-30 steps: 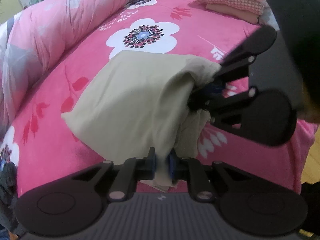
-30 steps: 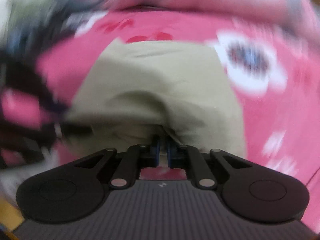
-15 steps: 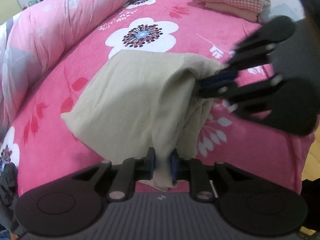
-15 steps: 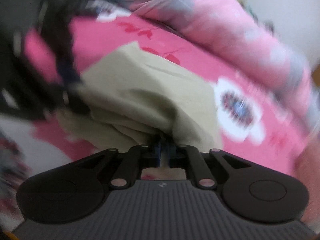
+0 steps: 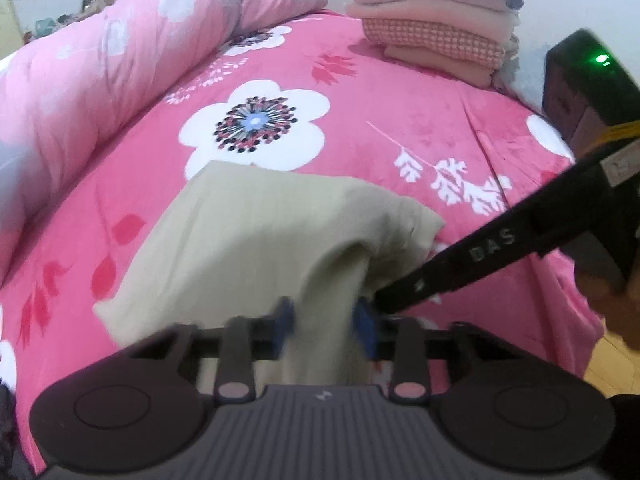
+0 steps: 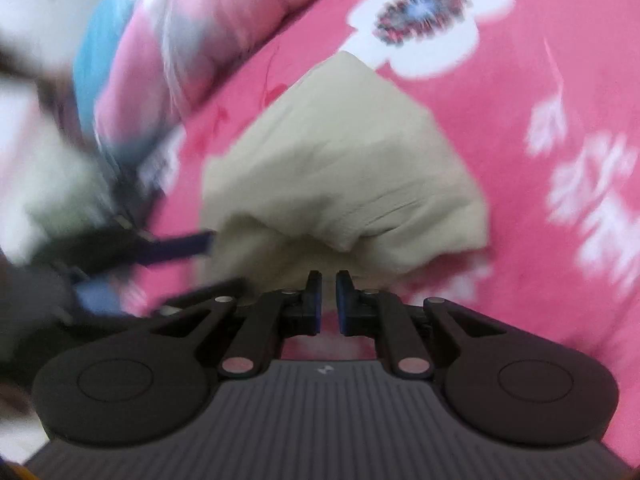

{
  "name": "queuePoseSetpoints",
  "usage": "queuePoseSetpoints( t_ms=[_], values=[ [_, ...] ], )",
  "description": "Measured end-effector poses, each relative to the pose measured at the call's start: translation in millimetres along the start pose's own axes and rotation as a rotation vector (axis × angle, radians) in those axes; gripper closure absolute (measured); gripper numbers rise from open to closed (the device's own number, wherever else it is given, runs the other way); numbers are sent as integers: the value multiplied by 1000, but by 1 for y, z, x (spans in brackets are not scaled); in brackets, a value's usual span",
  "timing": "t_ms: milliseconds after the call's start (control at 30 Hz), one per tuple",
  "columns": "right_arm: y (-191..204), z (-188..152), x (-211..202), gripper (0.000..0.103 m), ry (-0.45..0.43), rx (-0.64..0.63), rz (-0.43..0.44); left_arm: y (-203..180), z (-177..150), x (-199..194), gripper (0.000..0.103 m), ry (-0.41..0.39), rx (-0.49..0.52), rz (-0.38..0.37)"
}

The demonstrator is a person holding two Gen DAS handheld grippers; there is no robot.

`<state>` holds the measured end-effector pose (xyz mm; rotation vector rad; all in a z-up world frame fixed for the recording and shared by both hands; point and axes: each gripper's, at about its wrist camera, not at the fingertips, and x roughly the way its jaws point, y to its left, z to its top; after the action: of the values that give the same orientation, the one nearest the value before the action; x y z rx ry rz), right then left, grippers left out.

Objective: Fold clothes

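A pink floral bedspread (image 5: 400, 120) covers the bed, with a rolled pink quilt (image 5: 100, 68) along its left side and a stack of folded clothes (image 5: 432, 20) at the far end. The beige garment (image 5: 248, 236) lies partly folded near the front edge, its long axis running from the near left toward the white flower print (image 5: 256, 124), its far corner pointing at that flower. The left gripper (image 5: 324, 324) has its blue pads parted, with a hanging fold of the cloth between them. The right gripper (image 6: 328, 304) shows a narrow gap between its pads; whether it pinches cloth cannot be told.
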<state>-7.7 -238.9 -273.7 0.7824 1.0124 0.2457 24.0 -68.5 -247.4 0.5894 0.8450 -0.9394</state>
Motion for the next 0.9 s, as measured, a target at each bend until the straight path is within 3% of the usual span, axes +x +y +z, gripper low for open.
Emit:
queuePoseSetpoints(
  t_ms=[100, 200, 267, 333, 367, 467, 567, 667, 700, 733, 800, 900],
  values=[
    [-22, 0, 6, 95, -43, 180, 89, -4, 1, 1, 97, -5, 16, -6],
    [-44, -1, 16, 95, -88, 370, 262, -9, -3, -3, 98, -7, 37, -20],
    [-57, -4, 34, 100, -85, 474, 290, -11, -6, -2, 98, 9, 48, -17],
    [-68, -9, 46, 103, -69, 566, 333, -14, -7, -1, 94, 24, 56, -4],
    [-69, -8, 46, 103, -59, 588, 342, -14, -7, -2, 87, 27, 57, 4],
    [-62, -3, 26, 98, -12, 548, 316, -12, -7, -14, 72, 8, 24, 23],
    [-59, 3, -2, 94, 43, 483, 266, -3, -10, -26, 69, -1, -31, 11],
    [-52, 12, -22, 92, 91, 422, 284, 7, -12, -36, 69, -5, -93, -6],
    [-50, 15, -24, 86, 111, 413, 299, 9, -13, -36, 69, -1, -102, -4],
    [-48, 18, -26, 71, 132, 404, 314, 12, -14, -35, 69, 4, -110, -2],
    [-39, 23, -18, 50, 170, 378, 317, 15, -16, -33, 67, 21, -122, 2],
    [-26, 32, -2, 49, 203, 336, 308, 11, -23, -19, 67, 74, -65, 0]
  ],
)
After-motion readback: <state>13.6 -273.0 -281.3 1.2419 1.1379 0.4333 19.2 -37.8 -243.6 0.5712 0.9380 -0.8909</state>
